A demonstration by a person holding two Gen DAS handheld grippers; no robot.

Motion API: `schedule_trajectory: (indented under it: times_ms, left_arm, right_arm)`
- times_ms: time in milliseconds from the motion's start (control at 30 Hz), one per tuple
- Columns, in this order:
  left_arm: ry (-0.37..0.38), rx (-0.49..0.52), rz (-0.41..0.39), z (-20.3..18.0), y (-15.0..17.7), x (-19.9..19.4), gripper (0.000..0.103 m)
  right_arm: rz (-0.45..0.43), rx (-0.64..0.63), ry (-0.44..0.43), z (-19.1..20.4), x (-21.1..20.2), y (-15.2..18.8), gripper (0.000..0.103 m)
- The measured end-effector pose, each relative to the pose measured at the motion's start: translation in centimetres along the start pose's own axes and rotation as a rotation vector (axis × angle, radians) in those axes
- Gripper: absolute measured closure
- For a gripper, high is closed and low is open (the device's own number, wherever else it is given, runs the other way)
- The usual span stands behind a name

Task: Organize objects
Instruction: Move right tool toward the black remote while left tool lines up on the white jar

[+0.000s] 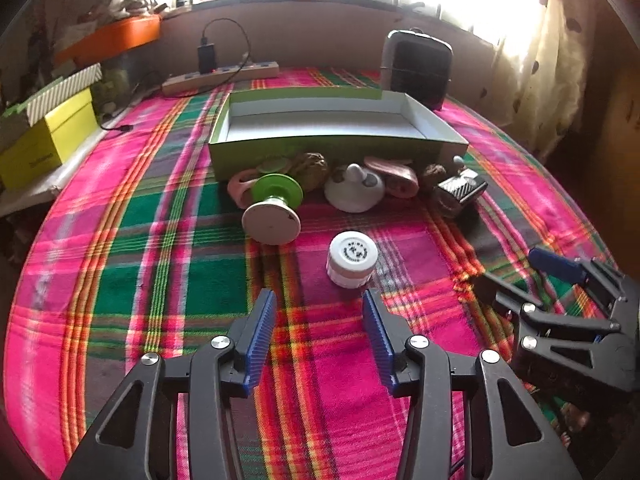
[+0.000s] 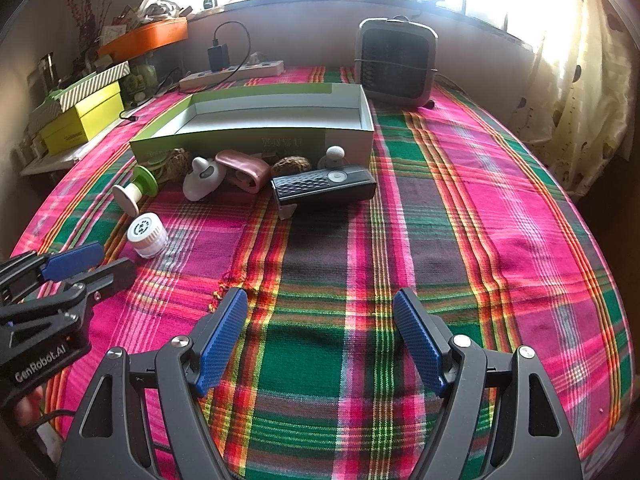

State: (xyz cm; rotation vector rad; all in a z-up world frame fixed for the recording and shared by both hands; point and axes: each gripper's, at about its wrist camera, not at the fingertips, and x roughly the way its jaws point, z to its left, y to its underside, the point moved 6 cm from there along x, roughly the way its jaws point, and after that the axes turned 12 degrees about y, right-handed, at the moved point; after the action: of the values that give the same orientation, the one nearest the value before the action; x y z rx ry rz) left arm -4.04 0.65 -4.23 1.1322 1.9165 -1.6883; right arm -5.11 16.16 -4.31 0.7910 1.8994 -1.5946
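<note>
Left gripper (image 1: 320, 300) open, empty, over plaid surface (image 1: 132, 216); white jar (image 1: 352, 258) just beyond its fingertips. Right gripper (image 2: 320, 300) open, empty. Green box (image 1: 332, 128) beyond jar; spool (image 1: 274, 208), white piece (image 1: 354, 192), pink item (image 1: 394, 174), black device (image 2: 324, 188) clustered along box's near wall.

Plaid-covered table (image 2: 440, 220): green box (image 2: 256, 136), white jar (image 2: 147, 236), heater (image 2: 394, 62).

Both wrist cameras look forward, low over the plaid tablecloth (image 1: 132, 240), toward its far edge. The 2 views share the open box (image 2: 256, 142); the left camera sits nearer it.
</note>
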Motion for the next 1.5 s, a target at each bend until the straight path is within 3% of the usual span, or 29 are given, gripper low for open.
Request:
schedule_trajectory:
  times_ms: [200,633,1133,1500]
  left_arm:
    - [0.026,0.019,0.019,-0.5,-0.9,0.9,0.060]
    - [0.006,0.055,0.030,-0.4,-2.3,2.2,0.061]
    - [-0.010,0.061,0.018,-0.1,-2.5,2.4,0.065]
    - [-0.011,0.066,0.020,-0.2,-2.4,2.5,0.065]
  right_arm:
    - [0.004,-0.003,-0.002,0.2,-0.1,0.1,0.027]
    - [0.023,-0.004,-0.004,0.1,0.2,-0.2,0.027]
    - [0.006,0.095,-0.040,0.9,1.4,-4.5,0.027]
    - [0.053,0.142,0.046,0.4,3.7,-6.4,0.027]
